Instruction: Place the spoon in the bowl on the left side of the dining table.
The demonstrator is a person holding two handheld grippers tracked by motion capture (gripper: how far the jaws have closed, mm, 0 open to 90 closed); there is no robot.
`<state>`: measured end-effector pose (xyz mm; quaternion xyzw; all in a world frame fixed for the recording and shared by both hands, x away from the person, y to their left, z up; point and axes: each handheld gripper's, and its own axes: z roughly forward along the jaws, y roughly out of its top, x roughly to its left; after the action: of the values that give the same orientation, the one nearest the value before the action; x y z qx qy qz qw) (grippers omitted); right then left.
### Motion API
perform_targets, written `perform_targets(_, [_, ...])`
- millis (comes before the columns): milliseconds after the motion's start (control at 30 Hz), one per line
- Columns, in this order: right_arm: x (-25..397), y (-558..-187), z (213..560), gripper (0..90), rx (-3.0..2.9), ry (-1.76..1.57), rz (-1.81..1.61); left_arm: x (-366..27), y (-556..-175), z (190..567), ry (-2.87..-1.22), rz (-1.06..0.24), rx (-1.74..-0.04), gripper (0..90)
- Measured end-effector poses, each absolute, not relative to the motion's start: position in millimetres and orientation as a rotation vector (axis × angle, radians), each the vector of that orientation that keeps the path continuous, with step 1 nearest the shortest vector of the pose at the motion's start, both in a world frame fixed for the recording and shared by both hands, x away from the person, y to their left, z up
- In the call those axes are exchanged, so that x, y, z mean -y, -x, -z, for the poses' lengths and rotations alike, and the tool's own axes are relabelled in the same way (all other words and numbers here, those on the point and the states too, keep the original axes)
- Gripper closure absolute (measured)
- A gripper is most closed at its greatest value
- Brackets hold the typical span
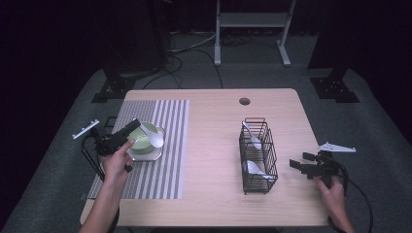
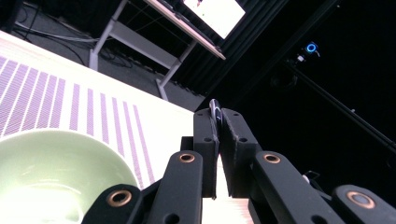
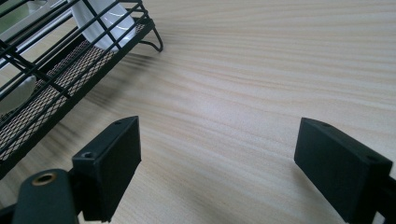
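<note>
A pale green bowl (image 1: 142,141) (image 2: 51,172) sits on a white dish (image 1: 145,156) on the striped placemat (image 1: 160,170) (image 2: 46,98). A white spoon (image 1: 157,140) lies over the bowl's rim. My left gripper (image 1: 132,126) (image 2: 218,130) hangs over the bowl, its jaws shut on a thin piece (image 2: 214,108) that looks like the spoon's handle. A black wire basket (image 1: 257,155) (image 3: 56,88) holds two more white spoons (image 1: 252,137) (image 3: 100,28). My right gripper (image 1: 300,164) (image 3: 219,140) rests open just right of the basket, with bare tabletop between its jaws.
The wooden table (image 1: 214,194) has a round cable hole (image 1: 244,101) near its far edge. Bare wood lies between the placemat and the basket. Dark stands and cables sit on the floor beyond the table.
</note>
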<state>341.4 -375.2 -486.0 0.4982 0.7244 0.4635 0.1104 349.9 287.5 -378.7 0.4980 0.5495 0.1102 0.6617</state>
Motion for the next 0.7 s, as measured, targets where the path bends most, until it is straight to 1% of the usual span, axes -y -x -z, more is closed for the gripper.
perform_targets(700, [376,-342,486,13.6,-2.125,-1.468,-1.361,-305,-353,372,-1.075,-0.278,-1.259,85.0])
